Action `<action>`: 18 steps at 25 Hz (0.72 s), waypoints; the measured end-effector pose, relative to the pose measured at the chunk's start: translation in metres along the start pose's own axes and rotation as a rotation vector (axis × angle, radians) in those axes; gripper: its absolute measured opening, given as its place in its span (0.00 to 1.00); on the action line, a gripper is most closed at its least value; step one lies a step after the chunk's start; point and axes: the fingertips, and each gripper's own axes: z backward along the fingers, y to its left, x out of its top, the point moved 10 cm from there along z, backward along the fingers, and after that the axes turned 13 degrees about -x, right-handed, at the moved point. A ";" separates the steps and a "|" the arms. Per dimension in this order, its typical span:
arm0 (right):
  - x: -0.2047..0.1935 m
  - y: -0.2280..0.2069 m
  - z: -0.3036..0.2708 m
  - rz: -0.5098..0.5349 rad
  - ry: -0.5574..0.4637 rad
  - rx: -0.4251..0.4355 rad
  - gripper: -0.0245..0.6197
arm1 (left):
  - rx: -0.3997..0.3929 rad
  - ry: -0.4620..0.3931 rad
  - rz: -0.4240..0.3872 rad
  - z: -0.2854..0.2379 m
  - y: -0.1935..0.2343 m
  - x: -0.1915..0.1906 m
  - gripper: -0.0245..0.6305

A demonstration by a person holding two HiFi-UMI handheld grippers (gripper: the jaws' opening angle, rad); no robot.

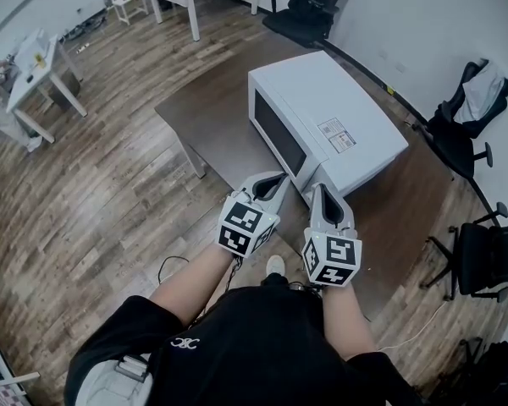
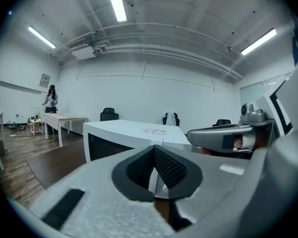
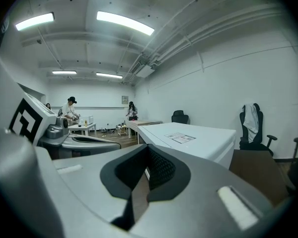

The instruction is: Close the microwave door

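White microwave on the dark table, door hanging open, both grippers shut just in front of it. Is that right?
No: the door is closed, flush with the front, as the head view shows. The white microwave does sit on the dark table, with the left gripper and right gripper both shut just in front of it.

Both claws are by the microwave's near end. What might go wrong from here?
1. The microwave door already looks flush, so a further push may just slide the unit across the table.
2. The left claw and right claw, both shut and empty, sit close together and might knock each other.
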 end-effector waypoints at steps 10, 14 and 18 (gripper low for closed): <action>0.000 -0.003 -0.001 0.000 0.007 -0.018 0.05 | -0.001 0.005 0.007 -0.003 0.000 0.001 0.05; 0.000 -0.005 -0.002 0.002 0.007 -0.018 0.05 | -0.002 0.007 0.008 -0.005 -0.001 0.002 0.05; -0.001 -0.008 -0.003 0.004 0.011 -0.020 0.05 | -0.004 0.008 0.010 -0.009 -0.001 0.001 0.05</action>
